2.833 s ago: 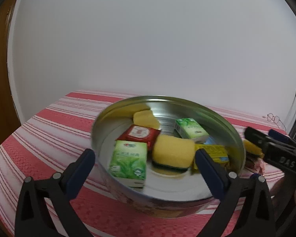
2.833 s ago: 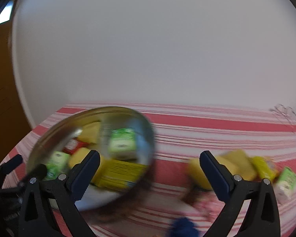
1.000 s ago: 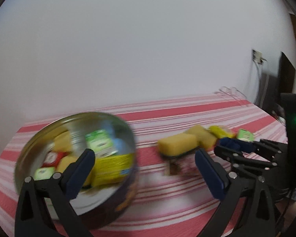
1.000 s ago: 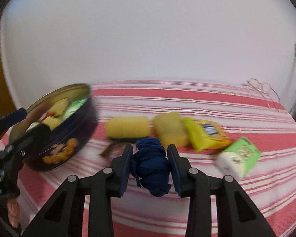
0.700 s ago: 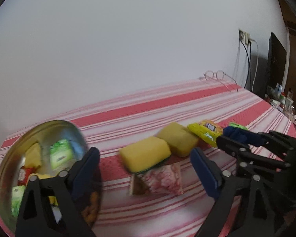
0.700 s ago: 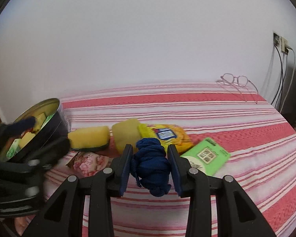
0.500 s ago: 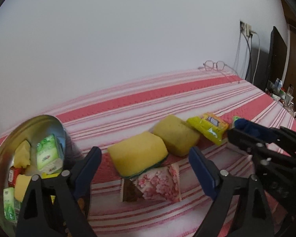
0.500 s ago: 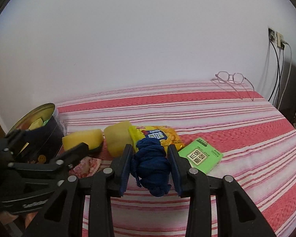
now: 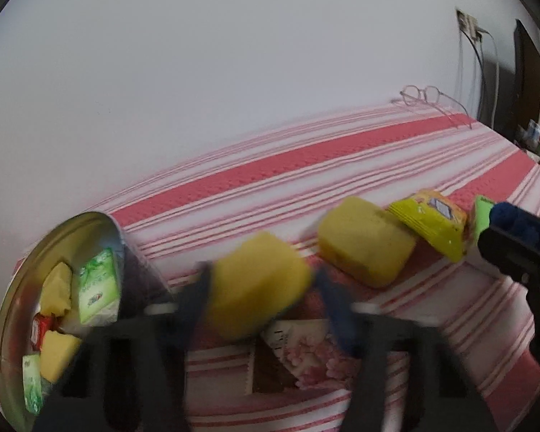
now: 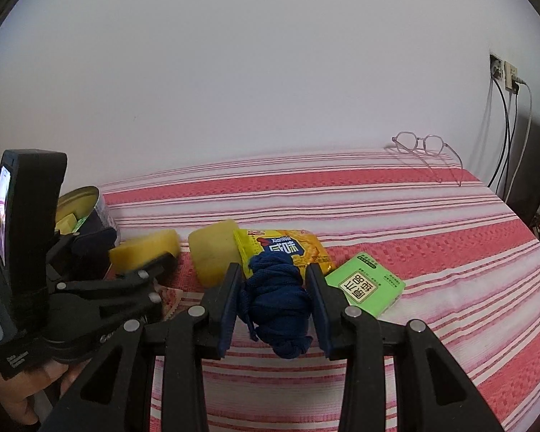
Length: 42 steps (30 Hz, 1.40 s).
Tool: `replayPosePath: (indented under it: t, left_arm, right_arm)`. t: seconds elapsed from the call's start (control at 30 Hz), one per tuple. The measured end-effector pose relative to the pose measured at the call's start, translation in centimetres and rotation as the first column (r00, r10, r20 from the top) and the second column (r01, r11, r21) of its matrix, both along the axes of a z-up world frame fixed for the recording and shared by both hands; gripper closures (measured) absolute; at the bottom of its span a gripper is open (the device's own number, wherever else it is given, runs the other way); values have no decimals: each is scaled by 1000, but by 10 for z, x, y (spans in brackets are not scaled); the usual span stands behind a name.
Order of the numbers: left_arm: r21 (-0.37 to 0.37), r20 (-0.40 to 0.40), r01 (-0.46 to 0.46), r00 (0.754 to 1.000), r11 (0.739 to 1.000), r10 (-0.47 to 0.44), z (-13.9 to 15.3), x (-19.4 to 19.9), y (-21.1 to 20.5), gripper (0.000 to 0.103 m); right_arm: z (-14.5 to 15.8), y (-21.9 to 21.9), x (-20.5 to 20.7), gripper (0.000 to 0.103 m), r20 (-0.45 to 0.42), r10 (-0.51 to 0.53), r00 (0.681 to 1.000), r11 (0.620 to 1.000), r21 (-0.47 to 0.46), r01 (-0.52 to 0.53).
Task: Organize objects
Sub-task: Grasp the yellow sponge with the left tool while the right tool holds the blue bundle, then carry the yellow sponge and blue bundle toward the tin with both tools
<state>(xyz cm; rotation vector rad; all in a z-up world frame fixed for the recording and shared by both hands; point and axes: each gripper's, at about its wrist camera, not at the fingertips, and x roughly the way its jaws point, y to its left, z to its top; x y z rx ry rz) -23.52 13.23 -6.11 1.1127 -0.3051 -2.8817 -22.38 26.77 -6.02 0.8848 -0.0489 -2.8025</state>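
A yellow sponge (image 9: pixel 259 284) sits between the two blue-padded fingers of the left gripper (image 9: pixel 261 298), low on the red-and-white striped tablecloth (image 9: pixel 306 158). The jaws are closing on it and the picture is blurred there, so whether the pads already press its sides cannot be told. Just in front of the sponge, nearer the camera, lies a pink flowered packet (image 9: pixel 306 349), flat on the cloth.

To the sponge's right rests a second yellow sponge (image 9: pixel 365 244), and touching its far side is a yellow snack bag (image 9: pixel 430 225). A green box (image 10: pixel 365 284) lies just beyond the bag, flat, with its printed face up.

The right gripper (image 10: pixel 275 302) is narrow and clamped on a bundle of dark blue cord (image 10: pixel 277 297), held above the cloth in front of the snack bag and the green box. In the left wrist view this gripper shows at the right edge.

To the left of the first sponge stands a round metal tin (image 9: pixel 100 223). Inside it are green tea boxes (image 9: pixel 97 289), yellow sponges (image 9: pixel 55 288) and a red packet (image 9: pixel 39 329), packed close together.

Far back, near the white wall (image 10: pixel 270 72), a pair of eyeglasses (image 10: pixel 419 145) rests on the cloth, well apart from everything else. Cables hang from a wall socket (image 10: pixel 504 70) at the right.

A person's hand (image 10: pixel 28 392) grips the left gripper's handle at the lower left of the right wrist view.
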Motion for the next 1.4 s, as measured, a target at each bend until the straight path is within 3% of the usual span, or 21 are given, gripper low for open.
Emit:
replayPosePath:
  t: [0.17,0.47,0.83,1.4]
  left_arm:
    - [8,-42,31,999,999,-30,5,13,4,78]
    - [192,-115,105,990,976,-84,20,43,-17,79]
    - [289,-165,125,983,949,-79,18,65,-37,79]
    - [281,-202,109,978,953,-52,22,79,-40,79]
  right_arm:
    - [0,2,1,64,-5,-14,1000,1000,-1,14]
    - [5,4,7,64,-40,-35,999,999,1,35]
    - [8,2,11,64,-68,-56,996,998,15,57]
    - [14,3,21,64,-128,-65,990,998,16,67]
